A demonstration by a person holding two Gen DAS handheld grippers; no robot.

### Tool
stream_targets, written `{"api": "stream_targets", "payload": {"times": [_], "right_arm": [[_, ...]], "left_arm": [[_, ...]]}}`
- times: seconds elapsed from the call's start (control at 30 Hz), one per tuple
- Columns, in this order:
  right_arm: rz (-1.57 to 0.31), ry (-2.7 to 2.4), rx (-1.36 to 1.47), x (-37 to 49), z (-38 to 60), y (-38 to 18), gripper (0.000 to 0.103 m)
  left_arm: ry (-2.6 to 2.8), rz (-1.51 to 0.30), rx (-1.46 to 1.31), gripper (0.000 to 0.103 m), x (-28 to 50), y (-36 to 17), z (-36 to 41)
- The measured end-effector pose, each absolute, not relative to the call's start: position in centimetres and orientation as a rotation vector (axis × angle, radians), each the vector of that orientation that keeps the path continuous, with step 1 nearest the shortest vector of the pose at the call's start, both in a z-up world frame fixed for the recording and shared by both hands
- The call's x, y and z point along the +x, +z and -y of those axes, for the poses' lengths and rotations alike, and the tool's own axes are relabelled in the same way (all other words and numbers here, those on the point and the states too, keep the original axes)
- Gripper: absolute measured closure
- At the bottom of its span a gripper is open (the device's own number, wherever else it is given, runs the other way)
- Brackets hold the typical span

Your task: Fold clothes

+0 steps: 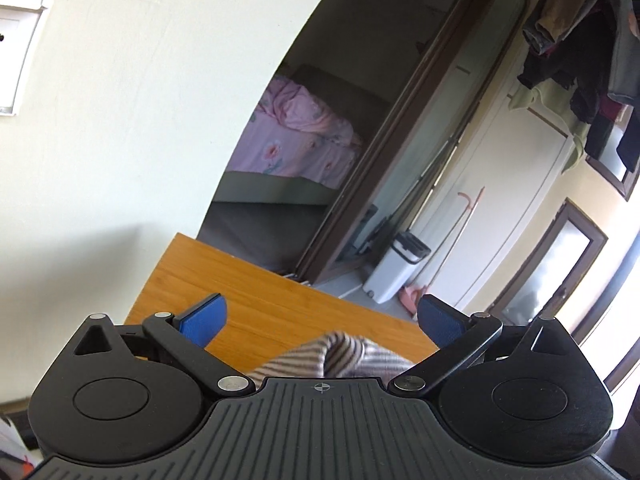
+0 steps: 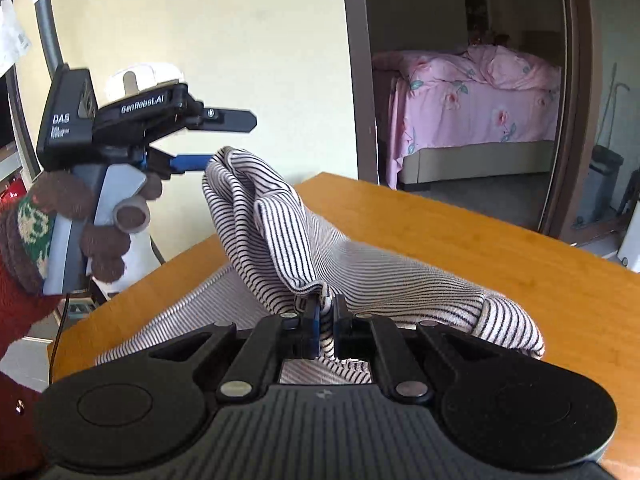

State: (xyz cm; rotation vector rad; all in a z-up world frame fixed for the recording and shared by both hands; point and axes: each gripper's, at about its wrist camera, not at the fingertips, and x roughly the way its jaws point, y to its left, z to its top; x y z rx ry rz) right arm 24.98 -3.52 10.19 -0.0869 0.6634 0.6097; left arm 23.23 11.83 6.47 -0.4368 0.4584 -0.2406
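A black-and-white striped garment (image 2: 304, 248) lies bunched on the wooden table (image 2: 520, 264). My right gripper (image 2: 325, 320) is shut on a fold of it and holds that part raised. A peak of the cloth stands up near the left gripper (image 2: 224, 140), which is held above the table's left side with its jaws wide apart. In the left wrist view the left gripper (image 1: 320, 320) is open and empty, with its blue pads (image 1: 204, 320) spread. A bit of the striped garment (image 1: 340, 356) shows just below it.
The table's far edge (image 1: 248, 256) ends near a cream wall. Behind it an open doorway shows a bed with pink bedding (image 2: 480, 96). A white bin (image 1: 392, 272) and hanging clothes (image 1: 580, 72) are at the right. A gloved hand (image 2: 100, 216) holds the left gripper.
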Motion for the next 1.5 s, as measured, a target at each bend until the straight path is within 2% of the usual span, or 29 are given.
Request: {"api": "stream_targets", "payload": {"times": [0.13,0.2,0.27,0.3,0.33,0.47,0.57,0.63,0.7,0.87,0.9,0.93,0.97,1.0,1.07,1.1,1.17,1.33,1.5], "right_arm": [[-0.653,0.615,-0.068,23.0,4.7,10.6,0.095],[-0.625,0.596,-0.043,22.5,5.7,11.7,0.084],[-0.598,0.536,-0.002,23.1,7.2,12.7,0.049],[-0.594,0.502,0.035,23.6,8.1,13.1,0.042],[-0.592,0.468,0.079,23.9,9.1,13.3,0.036],[-0.685,0.387,0.312,25.6,12.8,12.0,0.030],[-0.787,0.343,0.442,26.5,14.4,9.3,0.030],[-0.819,0.318,0.446,26.8,14.5,7.7,0.030],[-0.841,0.327,0.445,27.0,14.2,6.4,0.030],[-0.857,0.369,0.352,28.4,11.5,4.6,0.030],[-0.836,0.375,0.299,28.6,10.7,4.6,0.033],[-0.815,0.381,0.254,29.0,9.9,4.7,0.047],[-0.796,0.387,0.221,29.4,9.3,4.8,0.060],[-0.785,0.394,0.207,29.9,8.9,5.0,0.063],[-0.769,0.410,0.193,31.3,8.3,5.6,0.080],[-0.749,0.412,0.167,32.0,7.9,6.3,0.080],[-0.702,0.417,0.120,32.6,7.5,7.9,0.082],[-0.644,0.455,0.147,32.1,8.8,10.5,0.082],[-0.658,0.482,0.167,28.5,11.1,10.2,0.082]], "left_arm": [[-0.238,-0.503,-0.333,0.000,22.2,6.8,-9.9],[-0.230,-0.521,-0.283,0.000,21.8,6.8,-9.4],[-0.225,-0.546,-0.250,0.000,21.4,6.4,-9.3],[-0.229,-0.567,-0.242,0.000,21.3,6.2,-9.2],[-0.241,-0.595,-0.241,0.000,21.2,5.7,-9.3],[-0.303,-0.718,-0.289,0.000,20.9,3.3,-10.1],[-0.330,-0.777,-0.378,0.000,21.1,1.9,-11.2],[-0.340,-0.794,-0.446,0.004,21.4,1.2,-12.0],[-0.359,-0.808,-0.520,0.014,22.0,0.9,-12.7],[-0.396,-0.856,-0.656,0.015,24.2,-0.7,-13.2],[-0.396,-0.867,-0.667,0.023,24.8,-1.1,-13.2],[-0.389,-0.878,-0.667,0.028,25.4,-1.6,-13.2],[-0.378,-0.884,-0.662,0.038,26.0,-2.1,-13.2],[-0.365,-0.879,-0.653,0.048,26.7,-2.4,-13.2],[-0.344,-0.858,-0.645,0.058,27.9,-2.0,-13.4],[-0.336,-0.847,-0.643,0.064,28.5,-1.6,-13.5],[-0.326,-0.823,-0.639,0.070,29.4,-0.7,-13.8],[-0.377,-0.757,-0.601,0.071,26.6,2.4,-13.4],[-0.434,-0.774,-0.516,0.071,22.1,2.2,-11.5]]}}
